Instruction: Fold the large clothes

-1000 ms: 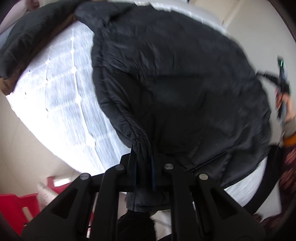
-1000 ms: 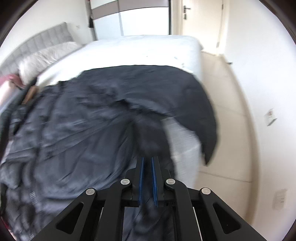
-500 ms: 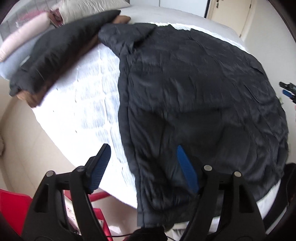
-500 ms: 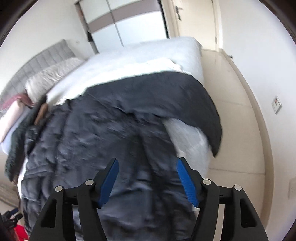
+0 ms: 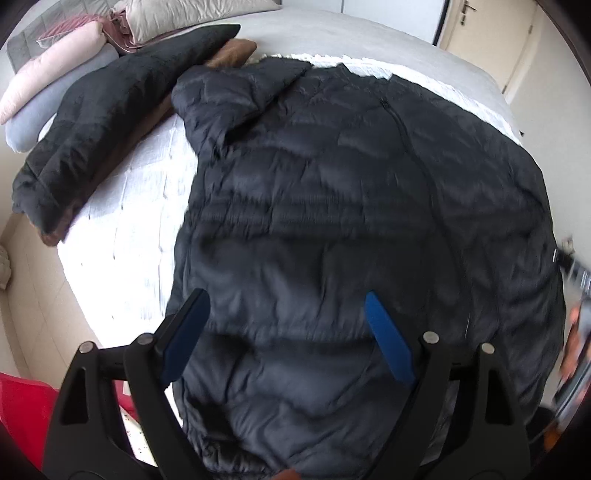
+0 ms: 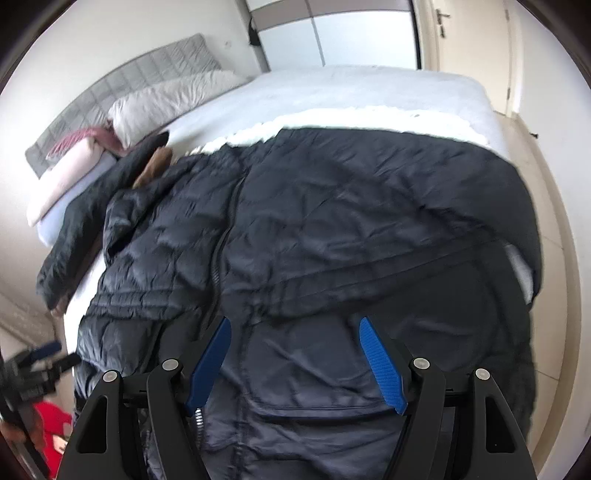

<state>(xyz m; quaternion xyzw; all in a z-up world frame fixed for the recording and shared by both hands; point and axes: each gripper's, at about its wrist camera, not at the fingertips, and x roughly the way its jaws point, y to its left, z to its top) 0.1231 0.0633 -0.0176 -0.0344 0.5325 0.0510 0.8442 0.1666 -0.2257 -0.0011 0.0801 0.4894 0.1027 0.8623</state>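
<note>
The black coat (image 5: 351,206) lies spread flat across the bed (image 5: 122,236), zip up the middle, covering most of the white cover. The left gripper (image 5: 288,332) hangs above the coat's near hem, fingers opening wide with nothing pinched between them. Same story on the right gripper (image 6: 295,354): blue fingers (image 6: 380,365) opening, clear of the fabric below. Another dark garment (image 5: 110,110) sits folded just beside the coat, near the pillows (image 5: 177,14).
</note>
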